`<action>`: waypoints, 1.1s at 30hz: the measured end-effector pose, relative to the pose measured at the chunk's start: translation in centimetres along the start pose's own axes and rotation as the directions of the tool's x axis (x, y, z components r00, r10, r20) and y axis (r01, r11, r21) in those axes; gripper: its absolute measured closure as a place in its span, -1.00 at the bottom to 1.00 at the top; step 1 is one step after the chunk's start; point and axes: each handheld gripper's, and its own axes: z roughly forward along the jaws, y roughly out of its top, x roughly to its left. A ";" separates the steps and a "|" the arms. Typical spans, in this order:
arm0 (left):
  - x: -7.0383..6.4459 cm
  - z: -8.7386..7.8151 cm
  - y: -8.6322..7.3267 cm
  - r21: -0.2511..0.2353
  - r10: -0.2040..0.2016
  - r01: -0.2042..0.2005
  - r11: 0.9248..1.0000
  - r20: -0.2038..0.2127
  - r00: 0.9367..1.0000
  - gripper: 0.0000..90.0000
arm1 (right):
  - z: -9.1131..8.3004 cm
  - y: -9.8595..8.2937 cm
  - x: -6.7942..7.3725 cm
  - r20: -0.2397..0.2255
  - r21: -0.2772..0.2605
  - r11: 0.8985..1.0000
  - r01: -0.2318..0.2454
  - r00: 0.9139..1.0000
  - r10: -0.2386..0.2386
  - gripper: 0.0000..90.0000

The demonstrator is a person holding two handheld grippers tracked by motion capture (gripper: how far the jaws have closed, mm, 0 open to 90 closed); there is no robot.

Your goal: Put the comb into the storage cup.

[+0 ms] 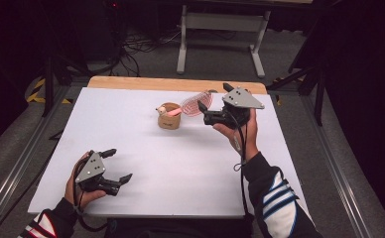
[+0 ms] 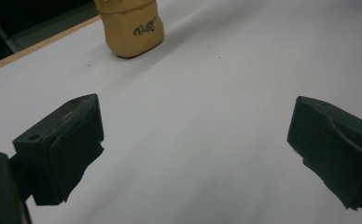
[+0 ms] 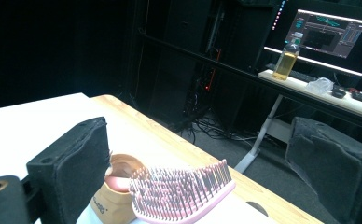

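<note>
A tan cup (image 1: 169, 119) with dark lettering stands on the white table (image 1: 146, 148), right of centre toward the far side. A pink hairbrush (image 1: 196, 103) leans out of it to the right, handle end down in the cup and bristled head up. My right gripper (image 1: 214, 97) is open, its jaws spread on either side of the brush head without touching it. In the right gripper view the brush (image 3: 181, 191) and cup (image 3: 116, 196) lie low between the jaws. My left gripper (image 1: 118, 164) is open and empty near the front left, pointing toward the cup (image 2: 130, 25).
A wooden strip (image 1: 175, 83) edges the table's far side. Beyond it stand a white desk frame (image 1: 220, 29) and cables on the floor. In the right gripper view a desk carries a bottle (image 3: 286, 60) and a monitor (image 3: 328, 32). Metal rails run along both sides of the table.
</note>
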 end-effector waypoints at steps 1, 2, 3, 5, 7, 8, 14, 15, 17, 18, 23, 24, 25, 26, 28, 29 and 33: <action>0.0 0.0 0.0 0.000 -0.001 0.001 1.000 -0.001 1.000 -0.90 | -0.1 0.0 0.0 0.000 0.000 1.000 0.002 1.000 -0.002 -0.85; 0.0 0.0 0.0 0.000 -0.001 0.001 1.000 -0.002 1.000 -0.90 | -0.3 0.0 0.0 0.002 0.002 1.000 0.006 1.000 -0.006 -0.85; 0.0 0.0 0.0 -0.002 -0.002 0.002 1.000 -0.001 1.000 -0.90 | -0.4 0.0 0.0 0.005 0.003 1.000 0.007 1.000 -0.007 -0.85; 0.0 0.0 0.0 -0.001 -0.002 0.002 1.000 0.000 1.000 -0.90 | -0.6 -0.1 0.0 0.001 0.002 1.000 0.009 1.000 -0.009 -0.85; 0.0 0.0 0.0 -0.002 -0.001 0.001 1.000 -0.001 1.000 -0.90 | -0.9 -0.2 0.1 -0.002 0.001 1.000 0.011 1.000 -0.011 -0.85; 0.0 -0.1 0.0 -0.002 -0.001 0.001 1.000 -0.001 1.000 -0.90 | -1.2 -0.2 0.1 -0.004 -0.001 1.000 0.013 1.000 -0.013 -0.85; -0.1 -0.1 0.0 -0.003 -0.001 0.001 1.000 -0.003 1.000 -0.90 | -2.0 -0.6 0.3 -0.006 0.007 1.000 0.028 1.000 -0.028 -0.87; -0.1 -0.1 0.0 0.000 -0.001 0.001 1.000 -0.003 1.000 -0.90 | -2.0 -0.6 0.3 -0.006 0.007 1.000 0.028 1.000 -0.028 -0.87; 0.0 -0.1 0.0 0.001 0.000 0.000 1.000 -0.002 1.000 -0.90 | -2.3 -0.8 0.4 -0.009 0.009 0.999 0.031 0.999 -0.031 -0.88; 0.0 0.0 0.0 0.002 -0.002 0.002 1.000 0.000 1.000 -0.90 | -2.4 -0.8 0.4 -0.007 0.009 0.999 0.034 0.999 -0.034 -0.88; -0.1 0.0 0.0 0.001 0.000 0.000 1.000 -0.001 1.000 -0.90 | -3.1 -1.1 0.8 -0.009 0.007 0.999 0.045 0.999 -0.045 -0.88; -0.1 0.0 0.0 0.001 -0.001 0.001 1.000 -0.002 1.000 -0.90 | -3.3 -1.1 0.8 -0.013 0.007 0.999 0.047 0.999 -0.046 -0.88; -0.1 -0.1 0.0 0.001 0.000 0.000 1.000 -0.001 1.000 -0.90 | -3.6 -1.3 1.0 -0.016 0.008 0.999 0.052 0.999 -0.052 -0.88; -0.1 -0.1 0.0 0.000 -0.001 0.001 1.000 -0.001 1.000 -0.90 | -3.6 -1.3 1.0 -0.016 0.008 0.999 0.052 0.999 -0.052 -0.88; -0.1 -0.1 0.0 -0.003 -0.001 0.001 1.000 -0.002 1.000 -0.90 | -3.9 -1.5 1.1 -0.020 0.010 0.999 0.050 0.999 -0.049 -0.88; -0.1 -0.2 -0.1 -0.003 -0.002 0.002 1.000 -0.001 1.000 -0.90 | -4.2 -1.8 1.2 -0.020 0.014 0.999 0.049 0.999 -0.049 -0.88; -0.1 -0.2 0.0 -0.002 -0.001 0.001 1.000 -0.002 1.000 -0.90 | -4.8 -2.6 1.7 -0.033 0.031 0.998 0.050 0.998 -0.049 -0.87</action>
